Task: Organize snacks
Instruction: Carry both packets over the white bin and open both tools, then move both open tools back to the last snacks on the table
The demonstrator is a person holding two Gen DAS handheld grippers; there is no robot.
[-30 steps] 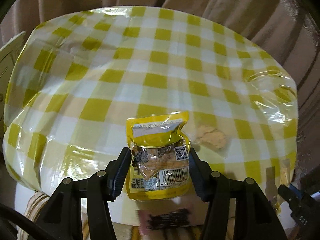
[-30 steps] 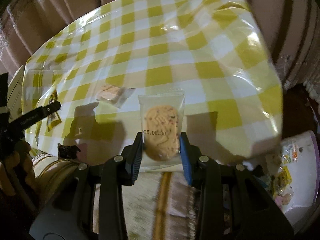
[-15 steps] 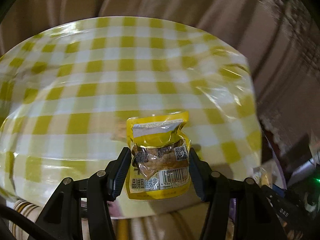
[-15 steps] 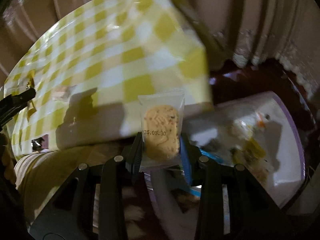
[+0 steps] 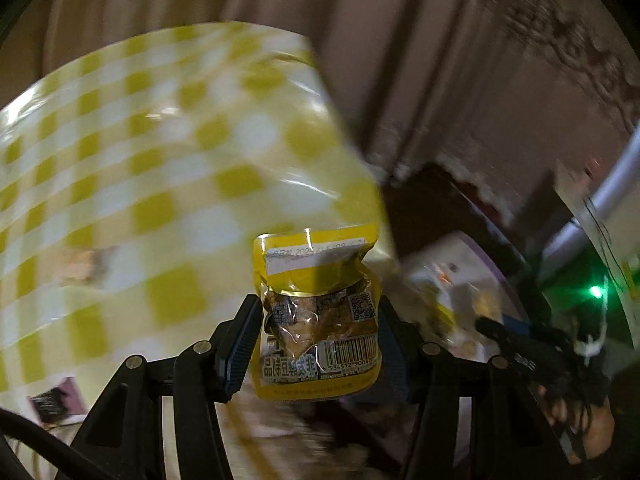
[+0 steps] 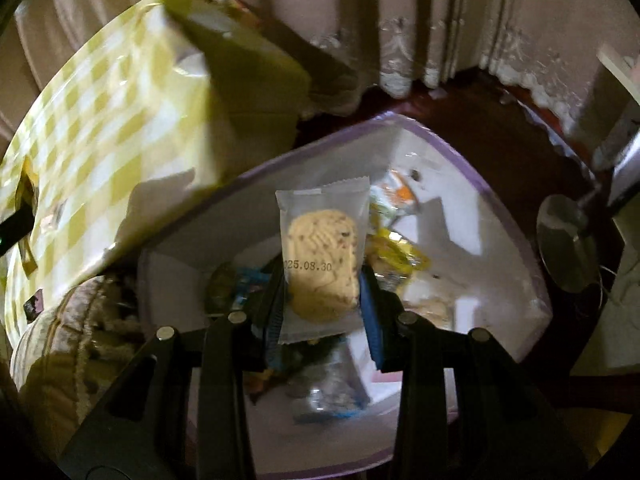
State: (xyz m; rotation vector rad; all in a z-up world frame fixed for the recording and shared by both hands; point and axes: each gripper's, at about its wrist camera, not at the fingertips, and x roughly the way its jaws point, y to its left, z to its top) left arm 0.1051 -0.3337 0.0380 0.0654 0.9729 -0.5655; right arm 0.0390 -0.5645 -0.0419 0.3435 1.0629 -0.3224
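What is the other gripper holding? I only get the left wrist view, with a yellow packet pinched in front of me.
Observer: The right gripper holds a clear-wrapped cookie with a printed date.
Operator: Where is it hanging?
Observer: Over a white bin with a purple rim, beside the checked table.
Operator: Is the bin empty?
Observer: No, several snack packets lie inside, one yellow like your yellow packet.
Operator: Anything left on the table?
Observer: A few small packets near its left edge.
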